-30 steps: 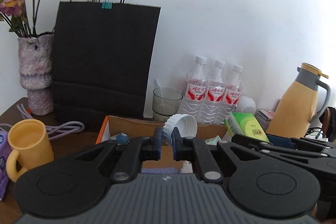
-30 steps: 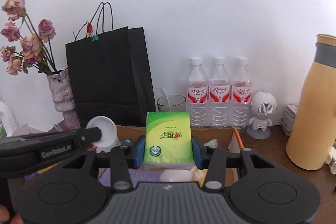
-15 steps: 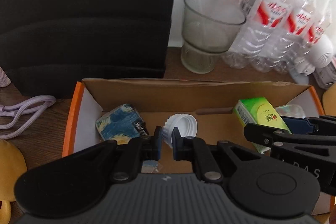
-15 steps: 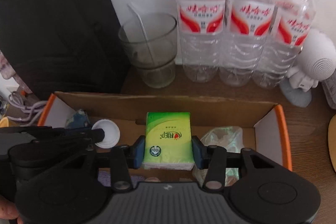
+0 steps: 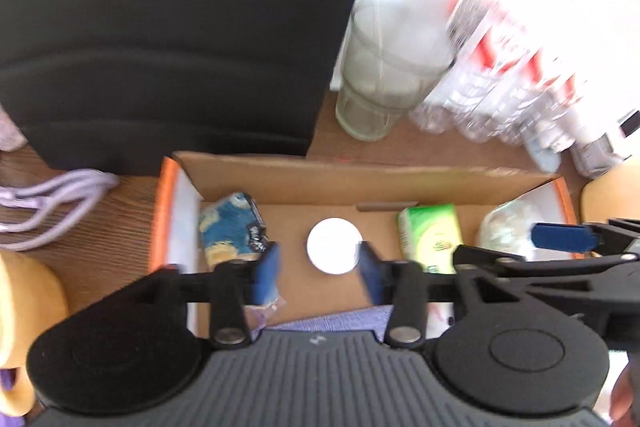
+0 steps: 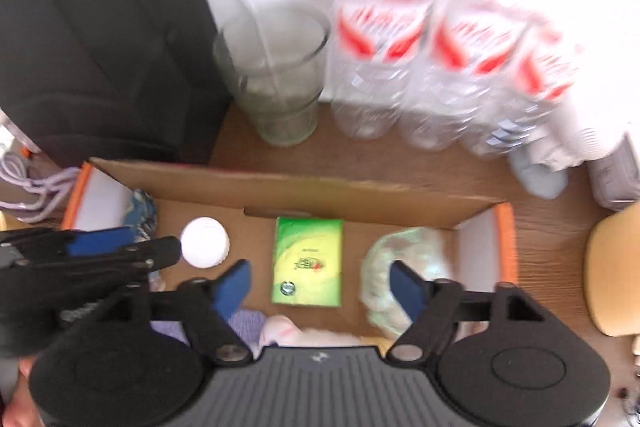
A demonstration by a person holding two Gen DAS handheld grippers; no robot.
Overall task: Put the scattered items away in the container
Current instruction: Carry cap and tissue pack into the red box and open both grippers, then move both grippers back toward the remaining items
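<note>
Blue pads, left claw (image 5: 318, 269): we see its jaws spread apart at lower centre of the left view, gripping nothing.
Blue pads, right claw (image 6: 320, 285): we read it as likewise spread wide and empty, low in the right view.
White cap (image 5: 334, 245): lies flat on the box floor, framed between the left claw's fingers but apart from both.
Green tissue pack (image 6: 308, 261): lies flat mid-floor of the box, between the right claw's fingers, touching neither.
Crumpled clear wrap (image 6: 400, 267): right of the pack; the right claw's outer finger overlaps it in view, and we cannot tell if they touch.
Blue patterned packet (image 5: 232, 231): left end of the box, just beside the left claw's finger.
Cardboard box (image 6: 280, 187): open-topped with orange end flaps, centre frame, on the wooden worktop (image 6: 552, 227).
Beyond the box: glass (image 6: 276, 75) and water bottles (image 6: 432, 67) stand near its back wall, blurred; black bag (image 5: 160, 27) fills the upper left.
Task stand: we judge both items delivered into the box.
Risk: lifting out carelessly, a finger could snag the wrap or packet and drag it out; the two claws sit close and could knock together; a forward swing could tip the glass.
</note>
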